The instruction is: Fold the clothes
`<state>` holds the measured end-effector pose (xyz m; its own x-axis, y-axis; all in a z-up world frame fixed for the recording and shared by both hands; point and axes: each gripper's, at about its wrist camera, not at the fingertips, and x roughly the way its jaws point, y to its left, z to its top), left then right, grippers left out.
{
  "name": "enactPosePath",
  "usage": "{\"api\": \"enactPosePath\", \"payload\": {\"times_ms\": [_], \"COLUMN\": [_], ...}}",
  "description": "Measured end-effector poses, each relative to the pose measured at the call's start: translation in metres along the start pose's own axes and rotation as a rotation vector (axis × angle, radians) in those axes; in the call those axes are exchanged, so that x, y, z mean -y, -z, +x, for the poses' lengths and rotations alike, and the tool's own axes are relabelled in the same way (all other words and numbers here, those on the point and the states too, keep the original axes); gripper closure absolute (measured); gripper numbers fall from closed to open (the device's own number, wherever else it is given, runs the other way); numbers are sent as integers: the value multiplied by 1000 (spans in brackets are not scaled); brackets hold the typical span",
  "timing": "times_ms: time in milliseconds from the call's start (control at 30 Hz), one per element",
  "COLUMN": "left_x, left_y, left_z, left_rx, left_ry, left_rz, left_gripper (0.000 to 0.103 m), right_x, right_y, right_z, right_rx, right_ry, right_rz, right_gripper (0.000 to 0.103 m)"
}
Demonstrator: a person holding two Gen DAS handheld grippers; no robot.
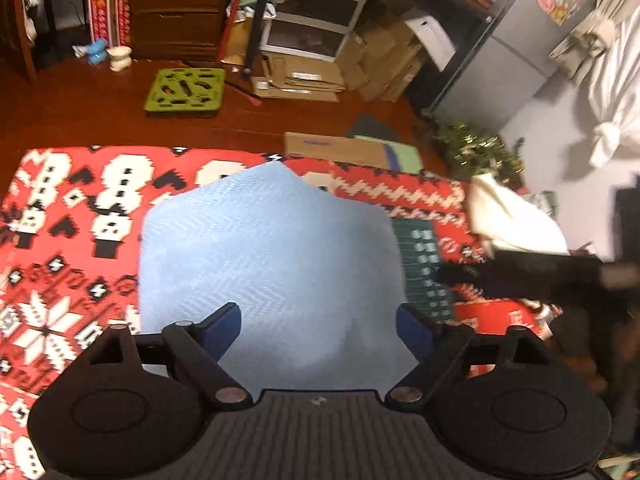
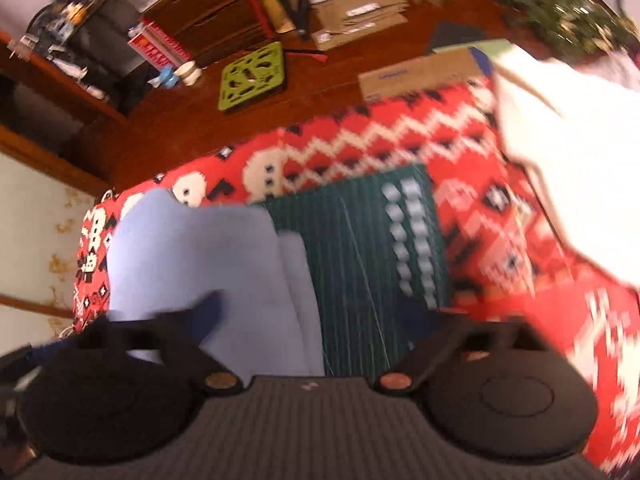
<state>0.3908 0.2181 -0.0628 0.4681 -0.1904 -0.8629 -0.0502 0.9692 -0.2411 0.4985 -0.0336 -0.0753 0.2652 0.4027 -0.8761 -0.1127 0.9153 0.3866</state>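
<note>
Over the red snowman-patterned blanket [image 1: 60, 216] both grippers hover, and that blanket serves as the landmark for everything else; at its middle lies a pale blue cloth [image 1: 268, 248], folded to a point at its far edge and flat against the red pattern; the left gripper [image 1: 318, 322] hangs above the near part of this cloth, its blue-padded fingers [image 1: 224, 326] spread wide apart, holding nothing; whether the tips touch the fabric cannot be told.

Just to the right of the blue cloth, also on the blanket, lies a dark green cloth [image 2: 360, 256] with thin stripes and two rows of pale squares; the blue cloth [image 2: 188, 256] meets its left edge, with a second blue layer showing along the seam; the right gripper [image 2: 316, 320] sits over that seam, one finger [image 2: 208, 312] above the blue cloth and the other above the green, spread wide and gripping nothing; this view is smeared, so contact with the fabric cannot be judged.

At the blanket's right edge a white cloth [image 2: 576, 184] is bunched up, blurred; beyond the blanket's far edge lies a flat cardboard box [image 1: 332, 148] on the wooden floor [image 1: 80, 112]; farther off on that floor sits a green perforated tray [image 1: 184, 90].
</note>
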Motion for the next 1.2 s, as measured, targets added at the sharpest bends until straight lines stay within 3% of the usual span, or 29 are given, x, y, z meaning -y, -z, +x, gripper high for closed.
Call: {"api": "enactPosePath", "payload": {"times_ms": [200,433,633,933,1100,1200], "left_x": [10,8,6,11,10,6], "left_y": [17,46,63,75,71,66], "left_z": [11,33,44,45,41,34], "left_rx": [-34,-36,-1,81,57,32], "left_ry": [-56,-101,-144,-178,-178,-160], "left_rz": [112,138,137,137,112,77], "left_gripper": [7,3,0,0,0,5], "right_x": [14,21,41,50,46,59], "right_y": [46,82,95,109,104,101], "right_z": [12,35,38,29,32,23], "right_rx": [-65,-81,-62,8,-53,-99], "right_ry": [100,31,-45,-60,-36,-61], "right_rz": [-66,-92,-1,48,25,115], "right_gripper": [0,0,0,0,0,1]}}
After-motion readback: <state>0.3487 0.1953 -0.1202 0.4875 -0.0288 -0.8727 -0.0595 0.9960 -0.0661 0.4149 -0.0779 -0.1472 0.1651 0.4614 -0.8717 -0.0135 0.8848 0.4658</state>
